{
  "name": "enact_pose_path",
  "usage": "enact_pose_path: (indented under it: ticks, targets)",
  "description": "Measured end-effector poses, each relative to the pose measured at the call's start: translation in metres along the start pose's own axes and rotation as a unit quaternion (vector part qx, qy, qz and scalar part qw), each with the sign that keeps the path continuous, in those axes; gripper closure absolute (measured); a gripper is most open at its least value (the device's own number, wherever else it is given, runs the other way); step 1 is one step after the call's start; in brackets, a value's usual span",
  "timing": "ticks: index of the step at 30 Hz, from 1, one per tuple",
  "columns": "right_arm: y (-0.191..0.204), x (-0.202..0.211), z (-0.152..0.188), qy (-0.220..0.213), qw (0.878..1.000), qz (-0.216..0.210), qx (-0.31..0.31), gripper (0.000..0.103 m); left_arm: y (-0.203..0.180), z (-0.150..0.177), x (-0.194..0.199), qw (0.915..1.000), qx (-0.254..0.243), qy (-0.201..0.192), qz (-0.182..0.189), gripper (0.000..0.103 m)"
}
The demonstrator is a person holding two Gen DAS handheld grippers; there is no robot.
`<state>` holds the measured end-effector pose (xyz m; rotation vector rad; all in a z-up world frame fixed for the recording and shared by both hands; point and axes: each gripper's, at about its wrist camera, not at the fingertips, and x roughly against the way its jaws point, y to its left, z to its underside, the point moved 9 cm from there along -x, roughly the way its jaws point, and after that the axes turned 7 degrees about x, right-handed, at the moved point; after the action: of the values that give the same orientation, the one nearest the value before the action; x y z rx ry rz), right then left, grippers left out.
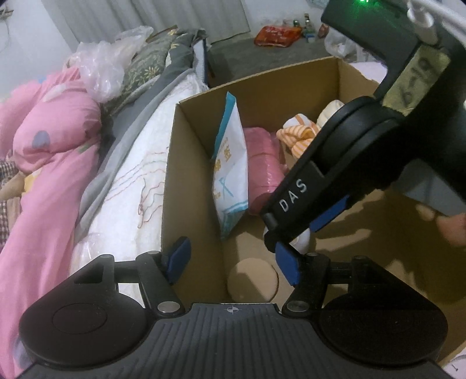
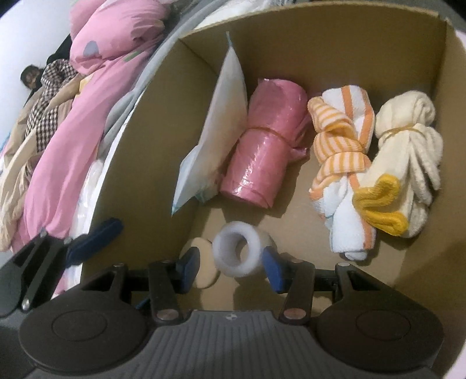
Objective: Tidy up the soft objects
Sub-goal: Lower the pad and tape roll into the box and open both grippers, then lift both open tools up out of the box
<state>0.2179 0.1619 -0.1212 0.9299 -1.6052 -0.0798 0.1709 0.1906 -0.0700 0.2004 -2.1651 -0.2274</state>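
Right gripper [image 2: 231, 266] is closed on a white foam ring [image 2: 240, 252], held low inside the cardboard box [image 2: 320, 26]. Left gripper [image 1: 233, 262] stands open, empty (over the box's near edge). Beyond the ring: white pouch [image 2: 221, 116], pink roll [image 2: 262, 145], striped towel [image 2: 340, 163], cream towel [image 2: 407, 140].

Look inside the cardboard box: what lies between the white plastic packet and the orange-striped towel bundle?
The pink plastic-wrapped roll lies between them, leaning against the white packet and short of the orange-striped towel bundle. The right wrist view shows this best.
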Motion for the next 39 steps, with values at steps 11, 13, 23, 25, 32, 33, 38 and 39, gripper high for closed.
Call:
enact_pose_path:
  ticks: [11,13,23,25,32,33,38,39]
  targets:
    - [-0.002,-0.002,-0.017,-0.024,0.994,-0.083,-0.061,0.071,0.001,-0.004,0.000,0.9995,0.023,0.007,0.019,0.030]
    - [-0.006,0.001,-0.017,-0.026,0.993,-0.088,-0.068,0.071,0.001,-0.003,0.002,0.9995,0.023,0.006,0.020,0.029]
    - [-0.006,0.012,-0.009,-0.012,0.995,-0.068,-0.069,0.064,0.012,0.000,0.033,0.9989,0.030,-0.023,0.027,0.016]
    - [-0.006,0.003,-0.010,-0.002,0.995,-0.062,-0.072,0.064,0.017,0.004,0.041,0.9989,0.030,-0.030,0.019,0.014]
    - [0.010,-0.003,-0.020,-0.026,0.991,-0.106,-0.073,0.054,0.046,0.017,0.054,0.9972,0.064,-0.038,0.003,0.013]
    - [0.011,-0.001,-0.021,-0.026,0.990,-0.114,-0.076,0.054,0.050,0.019,0.056,0.9964,0.074,-0.041,0.003,0.013]
    - [0.017,0.026,-0.013,-0.057,0.991,-0.110,-0.044,0.054,0.061,0.025,0.072,0.9917,0.114,-0.058,0.005,0.012]
    - [0.019,0.033,-0.010,-0.063,0.991,-0.111,-0.036,0.054,0.061,0.025,0.074,0.9913,0.117,-0.061,0.003,0.012]
